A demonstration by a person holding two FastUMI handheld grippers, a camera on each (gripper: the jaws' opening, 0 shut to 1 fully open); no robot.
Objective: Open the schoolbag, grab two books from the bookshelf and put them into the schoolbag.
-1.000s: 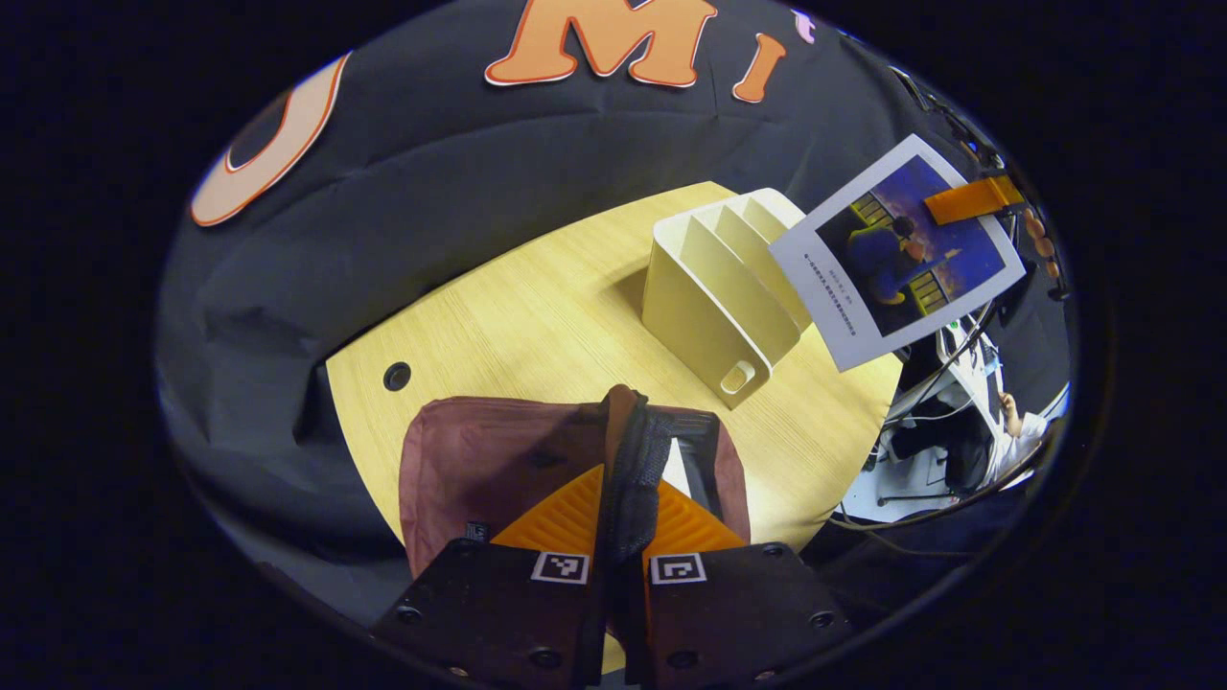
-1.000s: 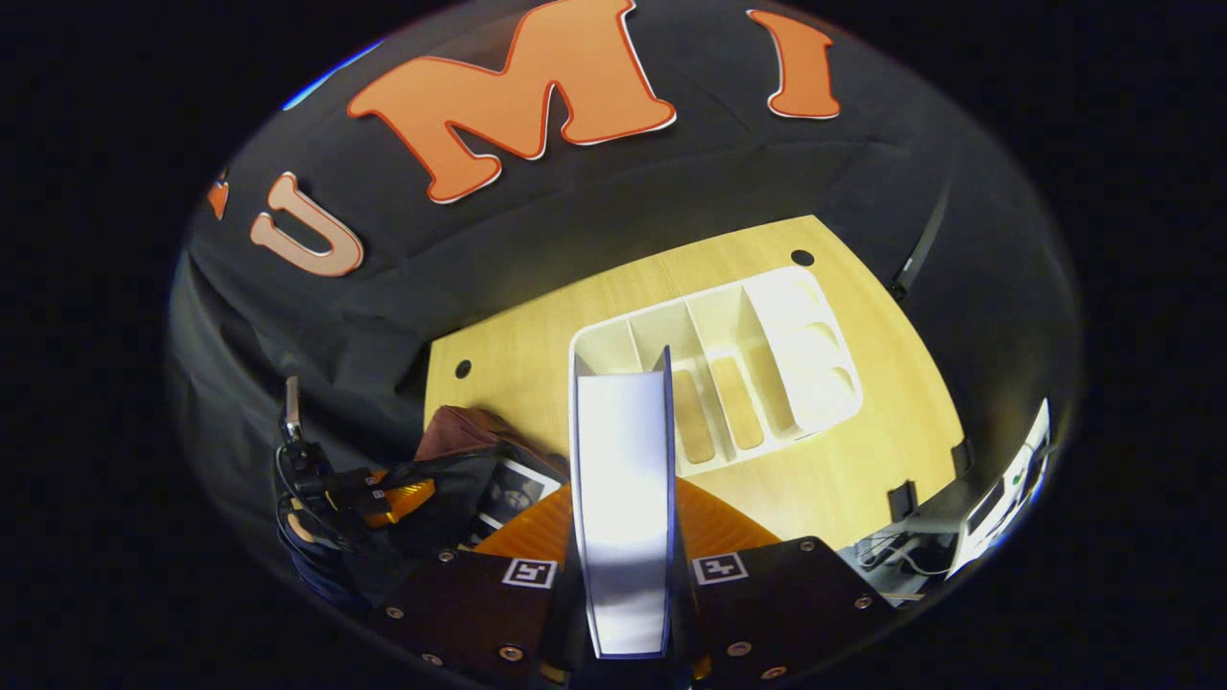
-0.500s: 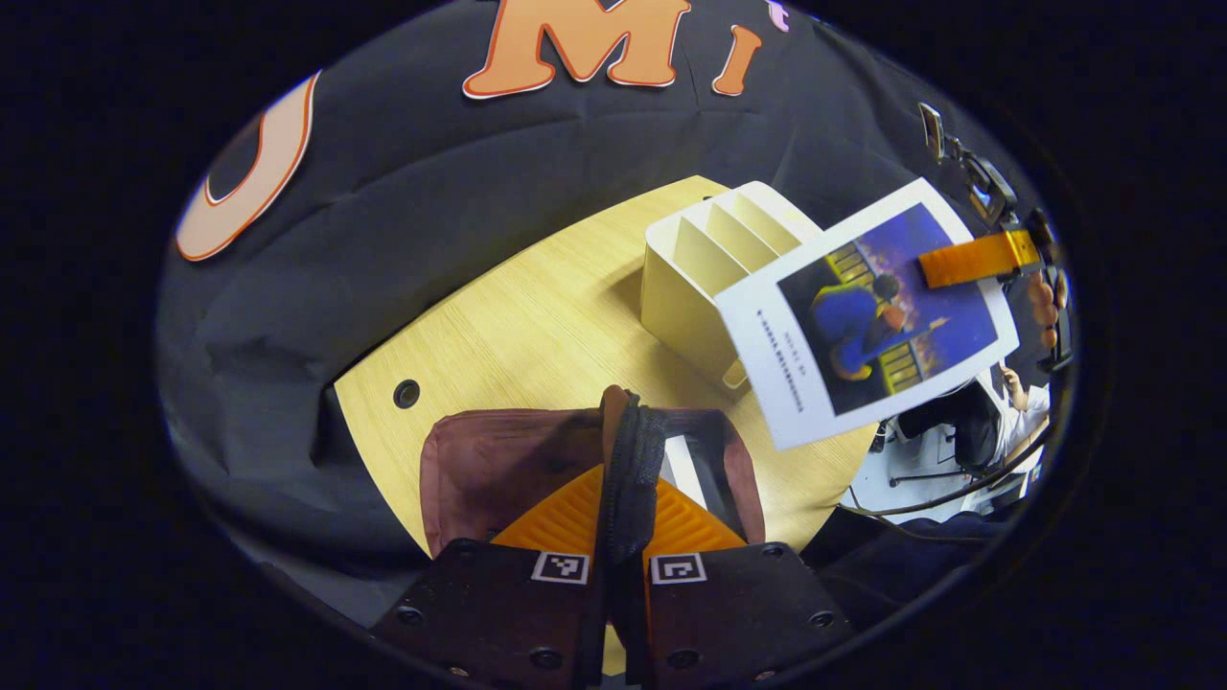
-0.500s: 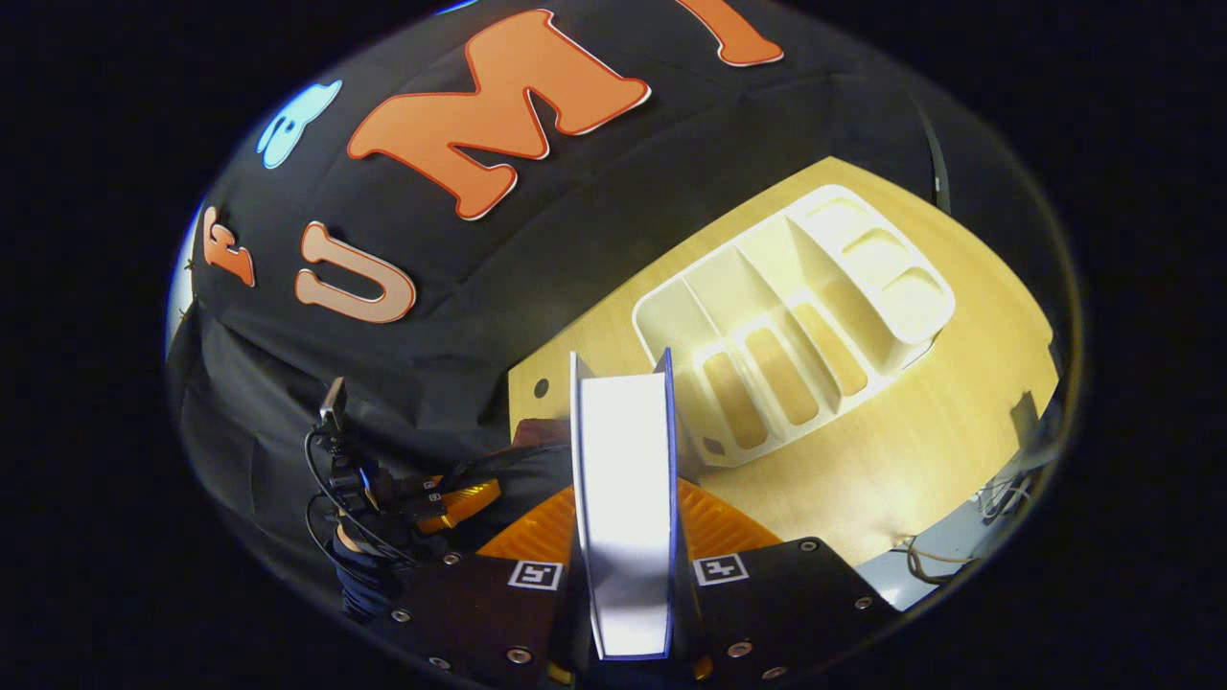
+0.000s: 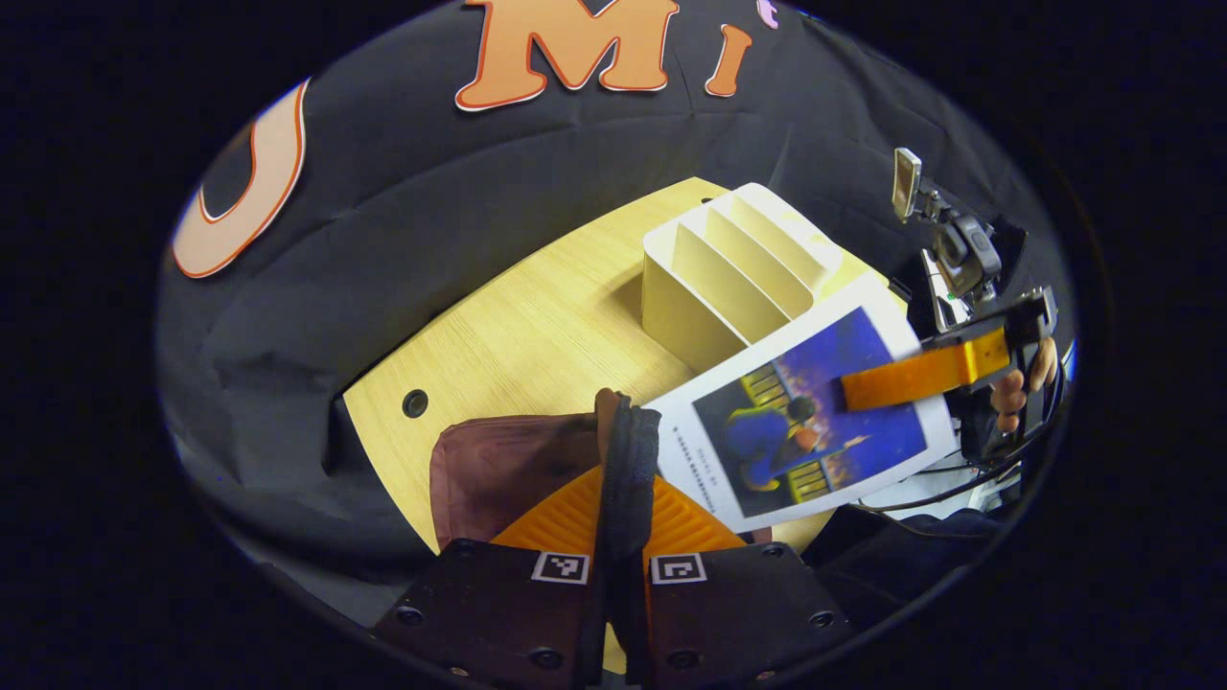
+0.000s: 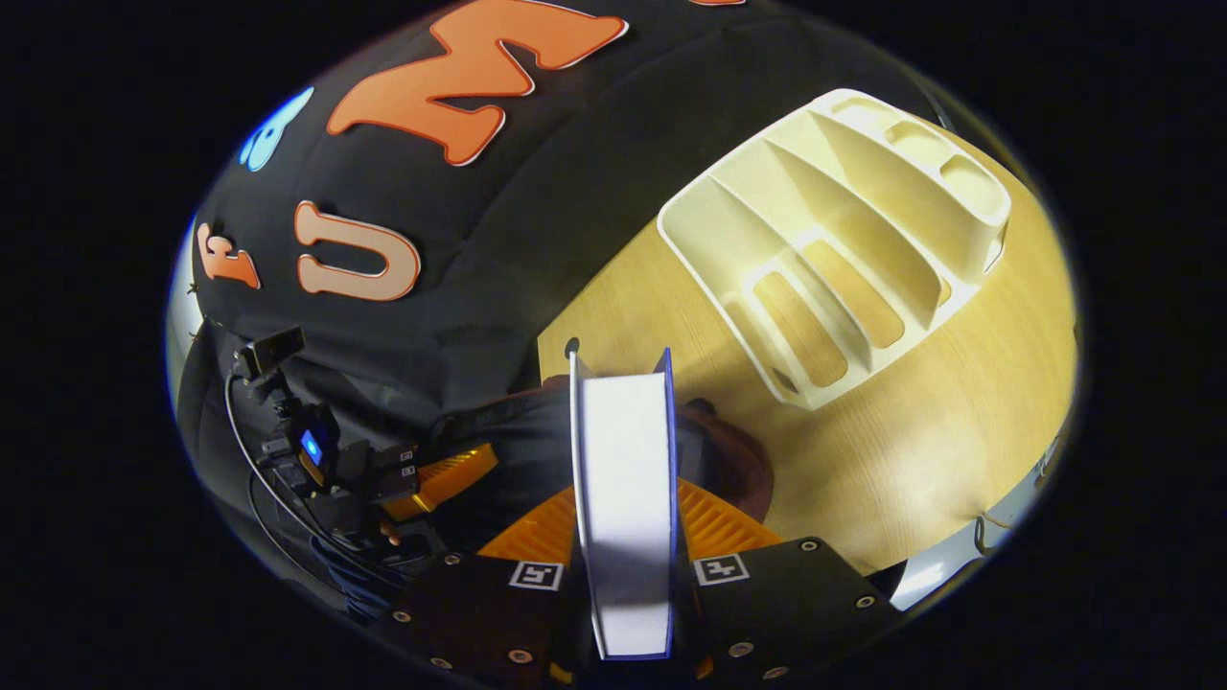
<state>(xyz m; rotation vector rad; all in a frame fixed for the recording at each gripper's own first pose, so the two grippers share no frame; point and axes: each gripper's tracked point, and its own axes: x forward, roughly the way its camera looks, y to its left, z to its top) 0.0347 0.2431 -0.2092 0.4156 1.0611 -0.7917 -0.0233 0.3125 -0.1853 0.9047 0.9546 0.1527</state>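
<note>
1. On the desk's (image 5: 537,326) near edge: maroon schoolbag (image 5: 498,470), its black mesh edge pinched between the fingers of the left tongs (image 5: 621,537), closed tight on the fabric.
2. Right of that, held above the bag: book (image 5: 805,422) with a blue cover picture and white border, tilted, gripped at one edge by the right tongs (image 5: 911,376); a hand (image 5: 1021,379) behind them.
3. Seen from the right gripper view: right tongs (image 6: 623,537) clamped on the book (image 6: 623,498), page edges facing the camera, upright between the fingers.
4. Beyond, left tongs (image 6: 446,474) at the schoolbag (image 6: 729,460) directly under the book.
5. Farther back on the pale wooden desk (image 6: 911,431): cream bookshelf (image 6: 844,230) with slanted dividers, slots bare.
6. Behind everything: black cloth wall (image 5: 403,192).
</note>
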